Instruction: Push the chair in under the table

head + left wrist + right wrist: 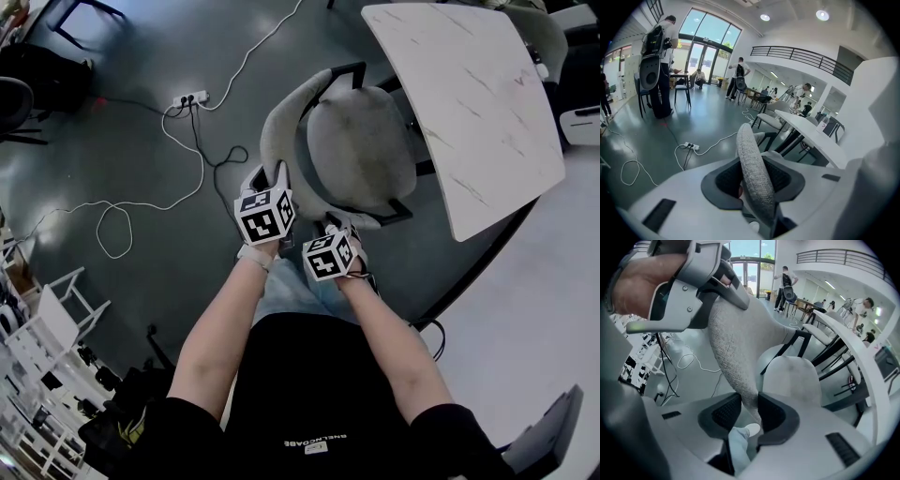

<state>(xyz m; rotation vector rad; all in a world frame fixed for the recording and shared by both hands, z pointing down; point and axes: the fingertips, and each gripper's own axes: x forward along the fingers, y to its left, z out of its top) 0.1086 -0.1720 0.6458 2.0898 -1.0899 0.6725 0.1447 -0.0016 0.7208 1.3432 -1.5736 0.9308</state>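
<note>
**At the back of the chair: both tongs clamped**

Nearest, on the curved grey backrest: left gripper clamped across the top rim, right gripper clamped just beside it on the same rim, fabric pinched between dark pads in both gripper views. Beyond, the grey seat facing the white table, its far side right at the tabletop's edge, most of it out in the open. Further off on the dark floor, a white cable looping to a power strip. Farthest, in the left gripper view, people standing near glass doors.
</note>
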